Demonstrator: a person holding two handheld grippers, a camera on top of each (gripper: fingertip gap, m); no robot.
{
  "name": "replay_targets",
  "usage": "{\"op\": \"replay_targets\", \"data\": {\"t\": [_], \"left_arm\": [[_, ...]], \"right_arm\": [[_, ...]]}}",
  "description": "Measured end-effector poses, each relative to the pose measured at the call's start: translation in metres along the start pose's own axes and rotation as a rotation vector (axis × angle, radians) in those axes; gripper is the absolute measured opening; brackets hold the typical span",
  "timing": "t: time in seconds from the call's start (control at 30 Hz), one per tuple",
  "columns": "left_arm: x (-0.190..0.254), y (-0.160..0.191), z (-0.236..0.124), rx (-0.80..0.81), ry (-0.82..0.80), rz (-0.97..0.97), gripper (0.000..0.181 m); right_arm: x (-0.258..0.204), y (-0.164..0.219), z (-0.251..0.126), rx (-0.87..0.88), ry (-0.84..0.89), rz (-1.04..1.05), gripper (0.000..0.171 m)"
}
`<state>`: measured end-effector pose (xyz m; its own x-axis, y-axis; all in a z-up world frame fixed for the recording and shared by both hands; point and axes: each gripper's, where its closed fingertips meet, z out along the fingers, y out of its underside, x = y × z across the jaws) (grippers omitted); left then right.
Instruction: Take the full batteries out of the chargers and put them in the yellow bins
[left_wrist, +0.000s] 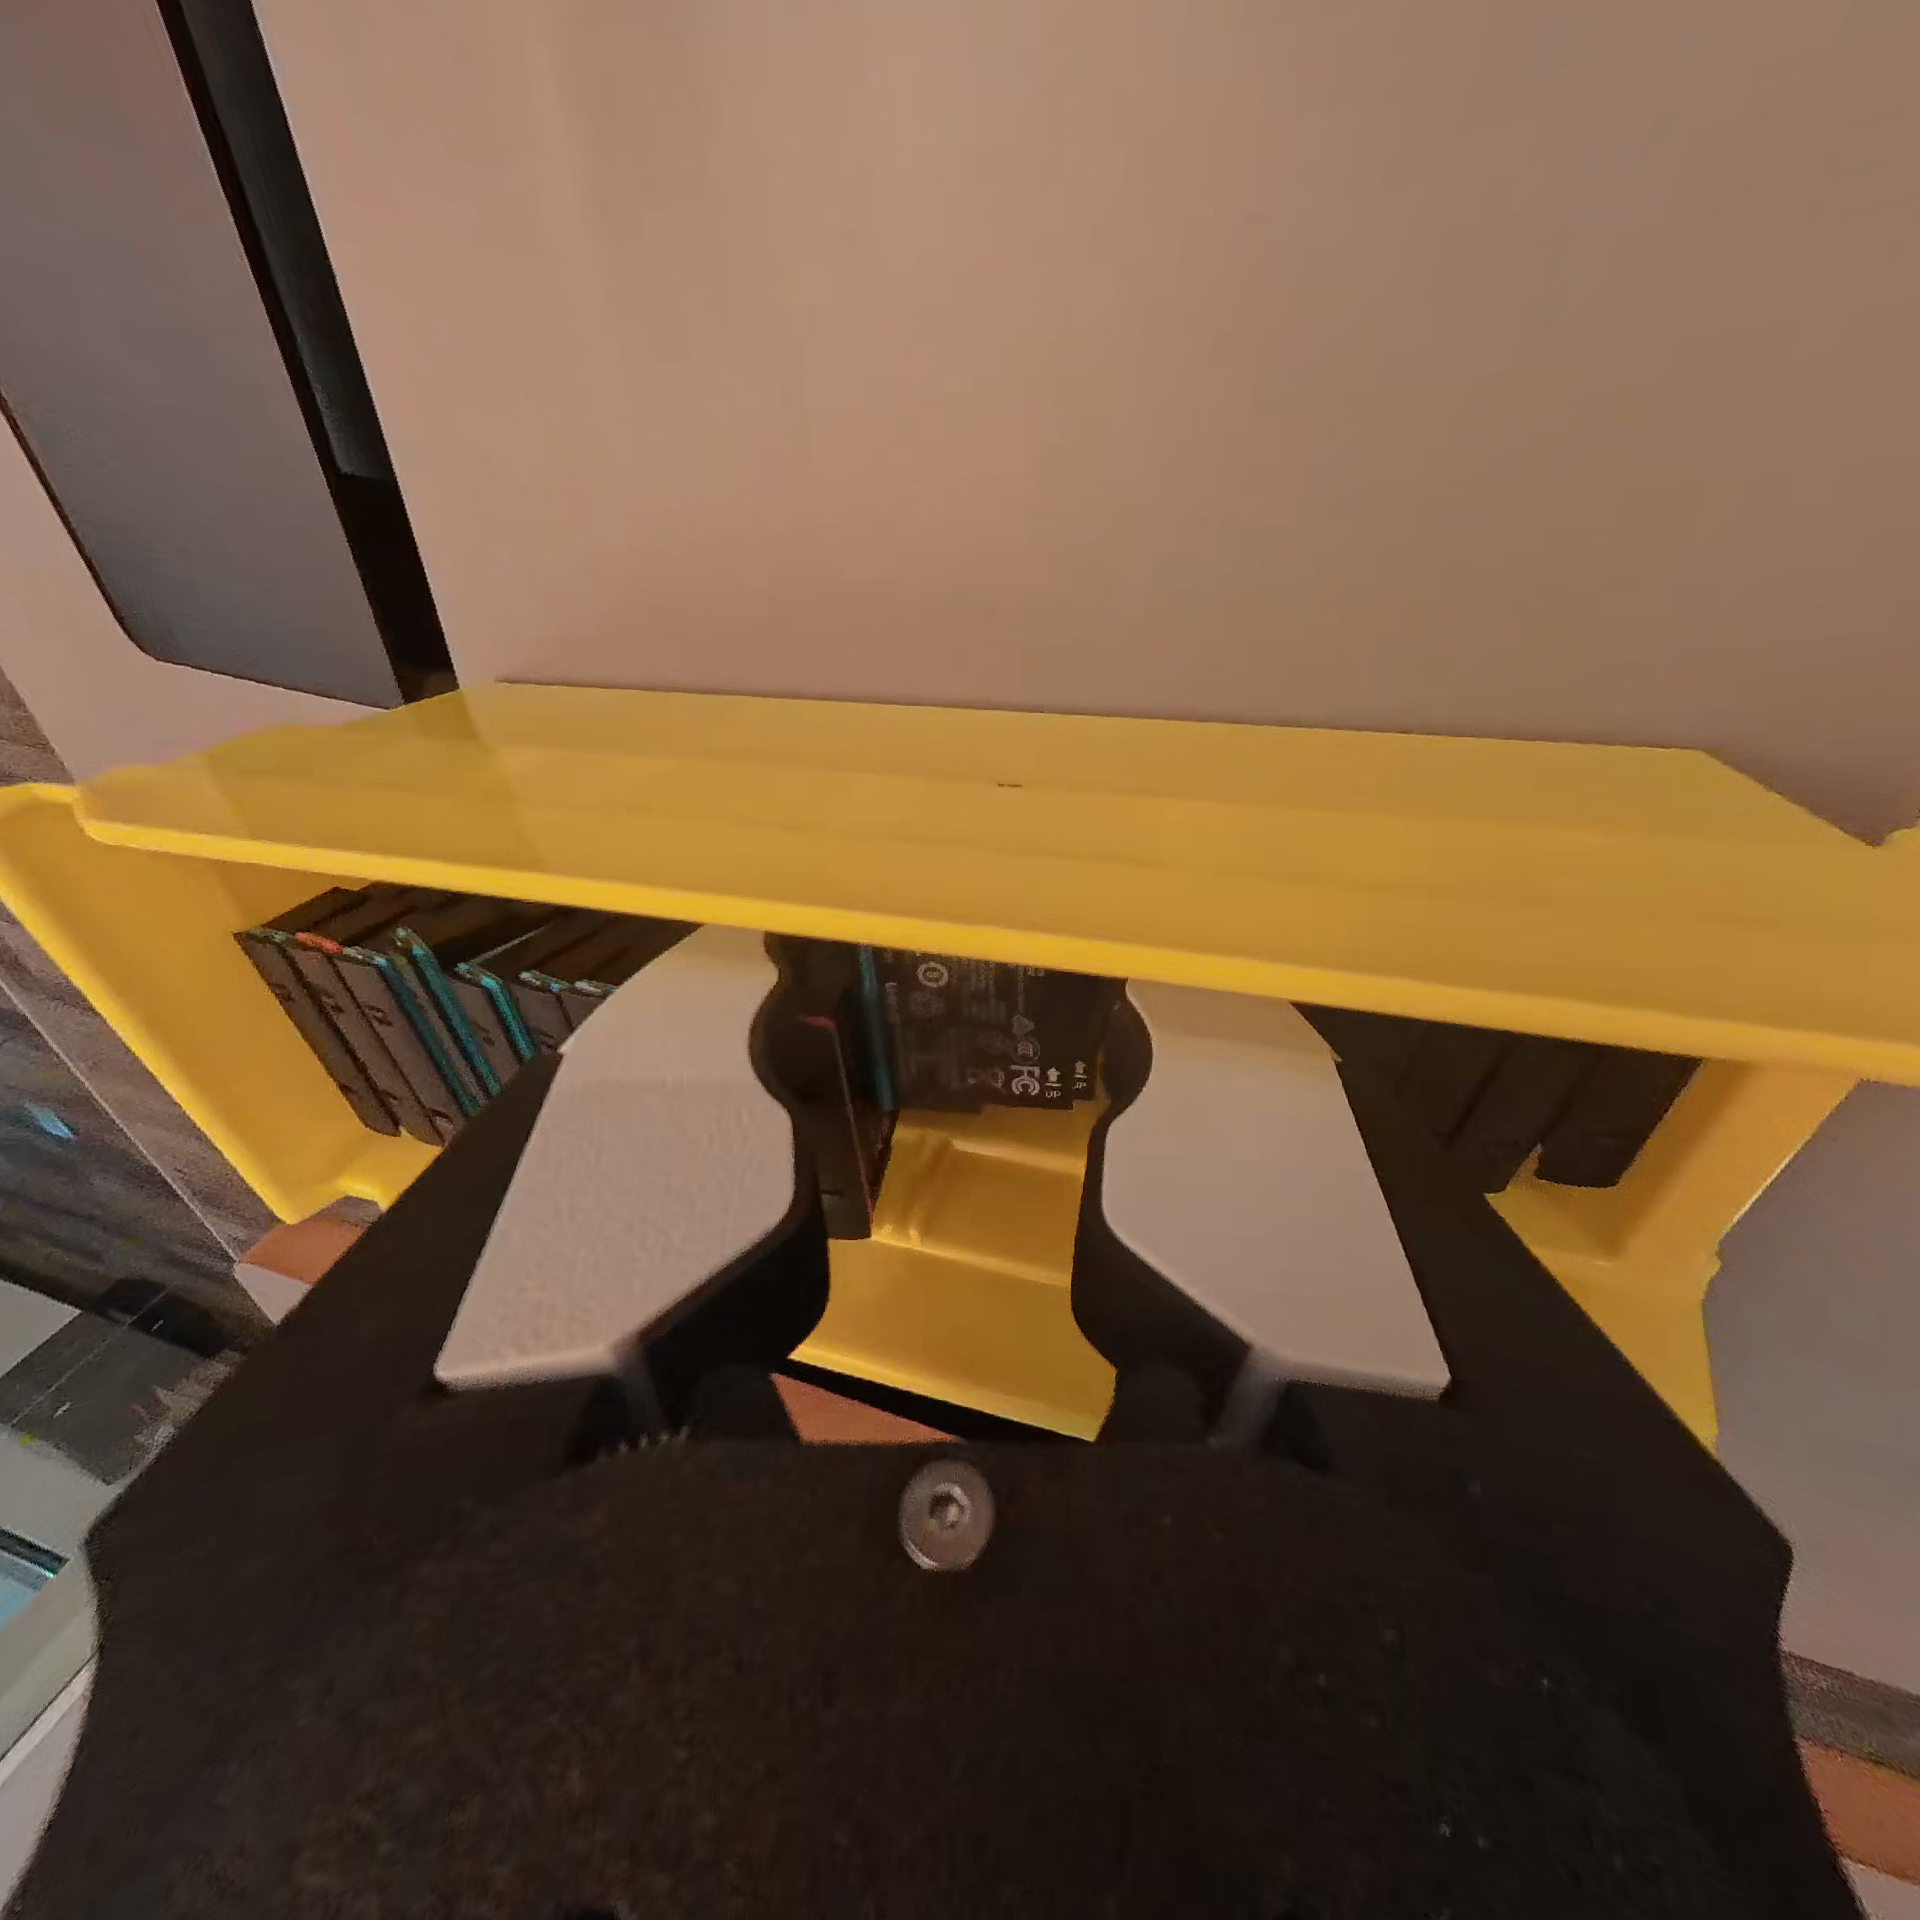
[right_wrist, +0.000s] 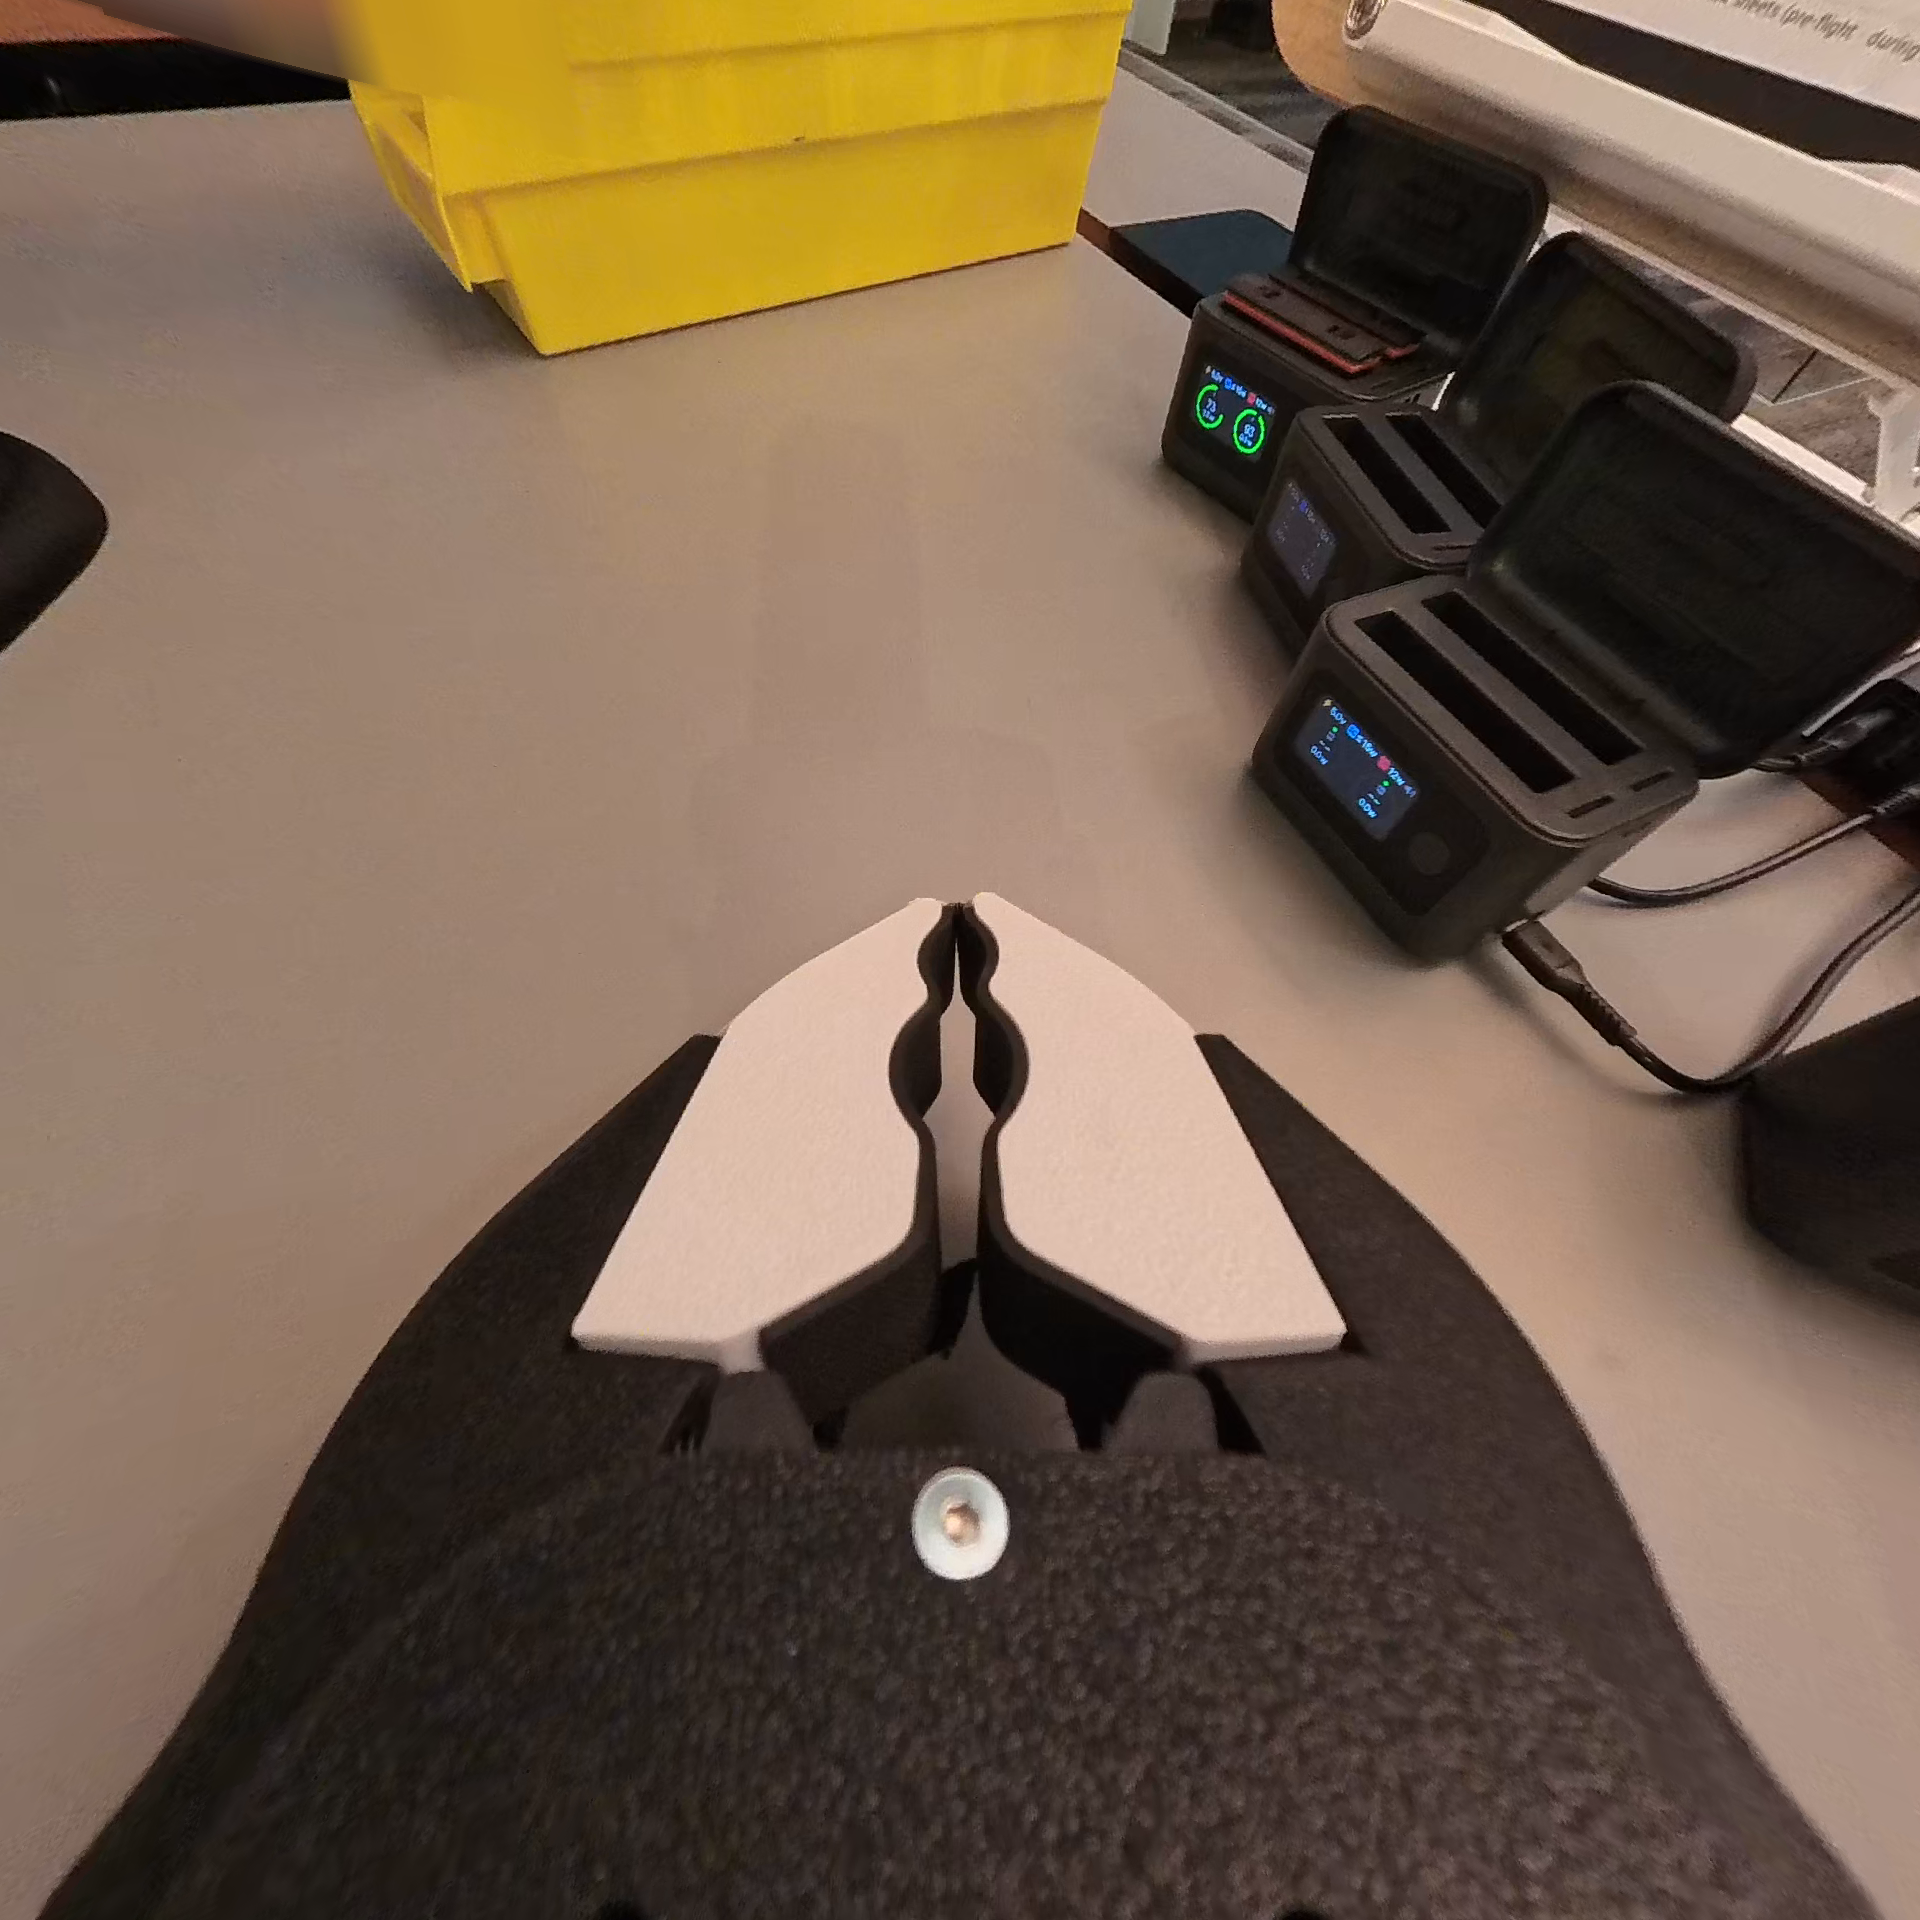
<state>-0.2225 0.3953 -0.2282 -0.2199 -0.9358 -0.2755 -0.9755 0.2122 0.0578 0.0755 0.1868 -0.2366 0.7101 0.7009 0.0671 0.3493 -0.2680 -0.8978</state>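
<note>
my left gripper (left_wrist: 940, 1049) reaches into the yellow bin (left_wrist: 1039, 1299), jaws set wide with a battery (left_wrist: 977, 1039) between them; contact unclear. other batteries (left_wrist: 416, 1029) stand off to its left. best let go low and pull straight back. right gripper (right_wrist: 958, 914) pinched closed, empty, chargers (right_wrist: 1455, 769) ahead to its right.

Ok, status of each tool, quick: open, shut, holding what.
Left tool: fingers apart, a black battery between them inside the yellow bin; grip cannot be told.
Right tool: shut, empty, over the grey table.
</note>
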Motion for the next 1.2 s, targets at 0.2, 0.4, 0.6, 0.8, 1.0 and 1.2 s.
{"op": "replay_targets", "data": {"t": [0.2,0.4,0.6,0.8,1.0,1.2], "left_arm": [[0.003,0.007,-0.002,-0.004,-0.09,0.029,0.048],[0.005,0.009,-0.032,0.142,-0.253,-0.026,0.047],[0.006,0.005,-0.083,0.328,-0.471,-0.071,0.0],[0.012,0.007,-0.087,0.328,-0.501,-0.112,0.0],[0.003,0.01,-0.053,0.264,-0.451,-0.068,0.015],[-0.014,-0.002,-0.03,0.329,-0.287,-0.01,0.046]], "right_arm": [[0.0,0.0,0.0,0.003,-0.003,0.004,0.0],[0.001,0.0,0.0,0.004,0.007,0.0,0.0],[-0.007,-0.007,0.002,0.024,-0.019,0.016,0.001],[-0.019,-0.019,0.004,0.037,-0.03,-0.022,0.001],[-0.016,-0.015,0.004,0.041,-0.042,0.028,0.0],[-0.013,-0.01,0.004,0.031,-0.048,0.051,0.0]]}}
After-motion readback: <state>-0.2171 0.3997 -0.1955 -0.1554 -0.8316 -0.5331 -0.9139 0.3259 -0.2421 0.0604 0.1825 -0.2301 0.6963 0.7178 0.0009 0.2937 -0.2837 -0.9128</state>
